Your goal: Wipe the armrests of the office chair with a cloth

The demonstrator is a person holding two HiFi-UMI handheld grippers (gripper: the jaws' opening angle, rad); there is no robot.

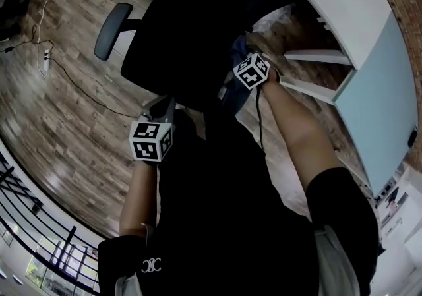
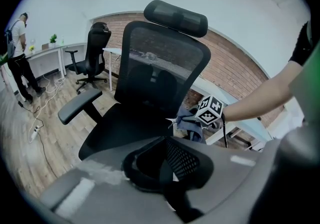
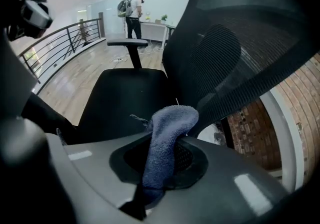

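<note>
The black office chair [image 1: 198, 31] stands right in front of me on the wood floor. Its one grey-topped armrest [image 1: 112, 29] juts out to the left, also seen in the left gripper view [image 2: 79, 106] and as the far armrest [image 3: 127, 42] in the right gripper view. My right gripper [image 3: 162, 163] is shut on a blue cloth [image 3: 167, 138] and sits at the chair's other side, by the backrest; the armrest there is hidden. The cloth [image 2: 189, 124] hangs below the right gripper's marker cube [image 2: 210, 110]. My left gripper [image 2: 167, 165] is shut with nothing in it, just short of the seat's front edge.
A white desk [image 1: 356, 11] with a pale blue panel stands to the right against a brick wall [image 2: 235, 68]. A power strip and cable [image 1: 45, 57] lie on the floor at left. A railing [image 1: 26, 209] runs behind. A second chair [image 2: 95, 53] and a person [image 2: 17, 58] are further off.
</note>
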